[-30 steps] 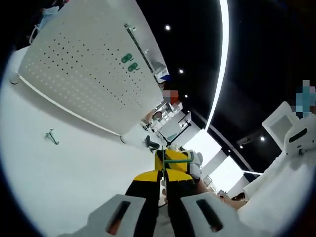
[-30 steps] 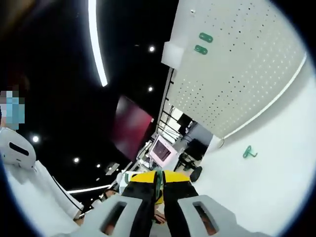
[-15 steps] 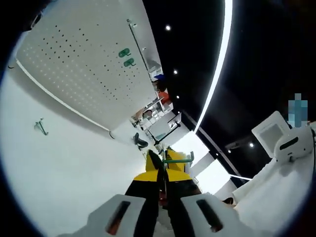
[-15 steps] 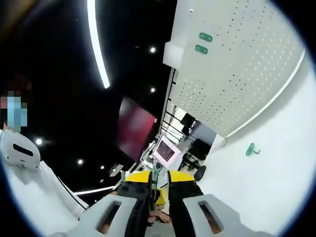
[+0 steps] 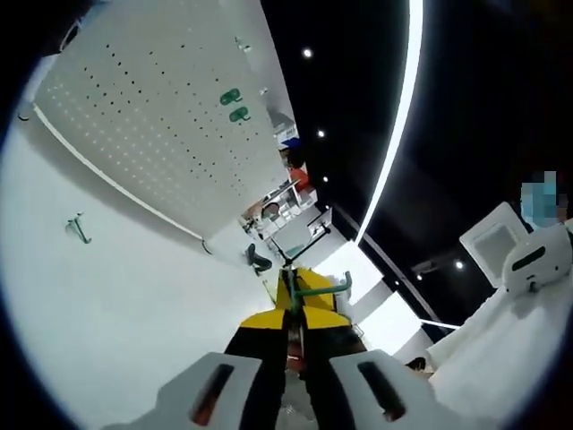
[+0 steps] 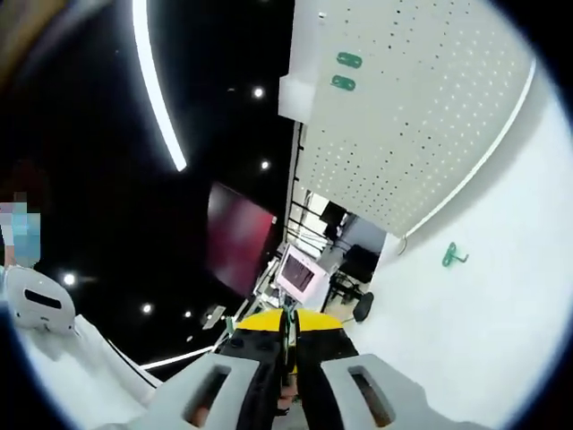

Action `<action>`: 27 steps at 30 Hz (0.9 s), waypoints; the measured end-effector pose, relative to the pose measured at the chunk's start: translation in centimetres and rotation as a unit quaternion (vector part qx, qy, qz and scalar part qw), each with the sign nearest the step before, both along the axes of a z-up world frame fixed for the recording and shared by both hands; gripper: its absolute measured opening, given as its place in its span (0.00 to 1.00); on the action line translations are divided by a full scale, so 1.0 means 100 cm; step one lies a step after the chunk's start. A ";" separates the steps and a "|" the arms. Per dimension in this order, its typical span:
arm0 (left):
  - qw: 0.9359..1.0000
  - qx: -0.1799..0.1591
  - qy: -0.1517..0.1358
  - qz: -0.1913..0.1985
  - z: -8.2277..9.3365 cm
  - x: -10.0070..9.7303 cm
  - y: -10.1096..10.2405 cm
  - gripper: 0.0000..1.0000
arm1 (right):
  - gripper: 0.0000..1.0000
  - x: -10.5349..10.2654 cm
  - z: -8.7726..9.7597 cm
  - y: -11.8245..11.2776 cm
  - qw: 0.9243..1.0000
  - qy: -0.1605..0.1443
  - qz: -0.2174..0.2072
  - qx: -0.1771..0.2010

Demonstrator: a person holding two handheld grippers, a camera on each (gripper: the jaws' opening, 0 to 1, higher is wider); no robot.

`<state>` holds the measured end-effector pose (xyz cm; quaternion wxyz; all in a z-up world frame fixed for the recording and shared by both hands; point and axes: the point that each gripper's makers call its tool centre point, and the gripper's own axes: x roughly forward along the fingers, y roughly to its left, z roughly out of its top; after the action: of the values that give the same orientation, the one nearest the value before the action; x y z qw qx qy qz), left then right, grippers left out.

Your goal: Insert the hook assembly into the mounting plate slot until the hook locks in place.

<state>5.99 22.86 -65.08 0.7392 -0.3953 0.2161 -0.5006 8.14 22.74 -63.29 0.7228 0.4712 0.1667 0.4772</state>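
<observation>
In the left gripper view, the left gripper [image 5: 295, 313] rises from the bottom centre with its yellow-and-black jaws pressed nearly together on a thin green metal hook [image 5: 315, 288], whose bent end pokes out to the right of the tips. In the upper left stands the white perforated mounting plate [image 5: 152, 134], with two small green hooks [image 5: 234, 105] already seated in its holes near its upper right edge. A further loose green hook [image 5: 78, 229] lies on the white table [image 5: 116, 331] at the left.

In the right gripper view, the right gripper [image 6: 286, 330] has its jaws narrowed on a thin green piece [image 6: 285, 327] at the bottom centre. The plate fills the upper right, and the loose hook lies at centre right on the table.
</observation>
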 end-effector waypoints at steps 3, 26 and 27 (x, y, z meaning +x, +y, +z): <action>1.000 0.016 -0.012 0.016 -0.002 0.005 0.003 0.07 | 0.02 0.003 -0.001 0.000 1.000 0.000 -0.014 -0.010; 0.970 0.189 -0.148 0.037 -0.014 0.011 0.006 0.25 | 0.02 0.024 -0.006 -0.015 0.996 -0.023 -0.066 -0.049; 0.970 0.190 -0.148 0.039 -0.014 0.012 0.006 0.25 | 0.02 0.025 -0.008 -0.016 0.995 -0.025 -0.072 -0.059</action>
<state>7.15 23.51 -66.45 0.8433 -0.1777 0.1798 -0.4742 10.63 21.19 -64.07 0.7857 0.4268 0.1422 0.4246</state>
